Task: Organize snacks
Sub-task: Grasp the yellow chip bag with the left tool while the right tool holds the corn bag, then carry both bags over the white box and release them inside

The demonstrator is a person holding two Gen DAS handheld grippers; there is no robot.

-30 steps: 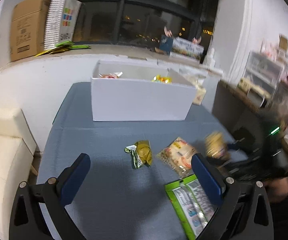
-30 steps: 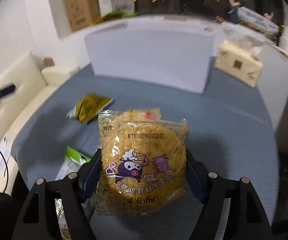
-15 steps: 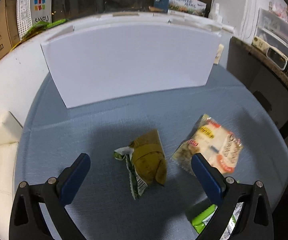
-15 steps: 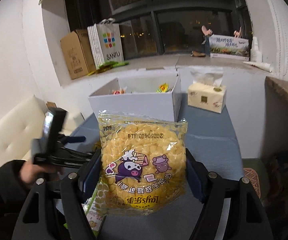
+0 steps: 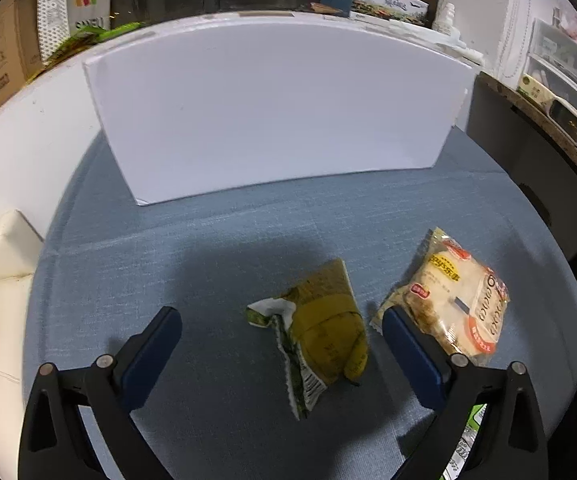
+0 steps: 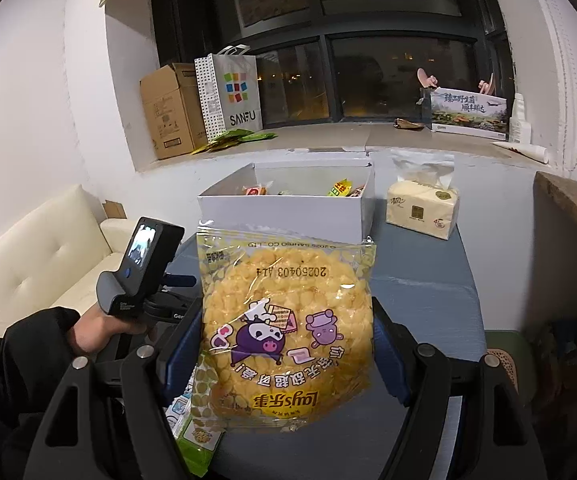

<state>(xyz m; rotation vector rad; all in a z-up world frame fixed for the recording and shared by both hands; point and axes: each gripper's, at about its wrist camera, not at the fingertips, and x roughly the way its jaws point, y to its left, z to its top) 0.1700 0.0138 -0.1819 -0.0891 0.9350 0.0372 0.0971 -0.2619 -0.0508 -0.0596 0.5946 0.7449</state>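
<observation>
- left tongs (image 5: 282, 334) are spread wide over the tabletop (image 5: 216, 248). they have just been closing a little, with the crumpled yellow-green packet (image 5: 324, 336) between the blue pads, but the pads do not touch it yet.
- right tongs (image 6: 284, 344) are pinching the big yellow chip bag (image 6: 284, 328) by its two sides and hold it up in the air, in front of the white box (image 6: 284, 208).
- some of the job looks done: a few bright snacks already sit inside the white box, seen from the right wrist.
- what is left, i think: the chip bag must go in the box, then the yellow-green packet, the clear bread bag (image 5: 452, 304) just beside it, and a green packet (image 6: 198, 438) lying under the right tongs.
- the chip bag is shiny, clear plastic, flat and square, with a round cake of bumpy yellow bits inside and purple cartoon animals on it.
- the yellow-green packet is wrinkled and folded, with a zigzag torn-looking edge.
- the bread bag is soft and puffy, with red and yellow print.
- the white box is smooth, stiff card with straight walls and an open top.
- the tabletop has a soft blue woven cloth on it.
- a hand (image 6: 96, 330) in a dark sleeve holds the left tool.
</observation>
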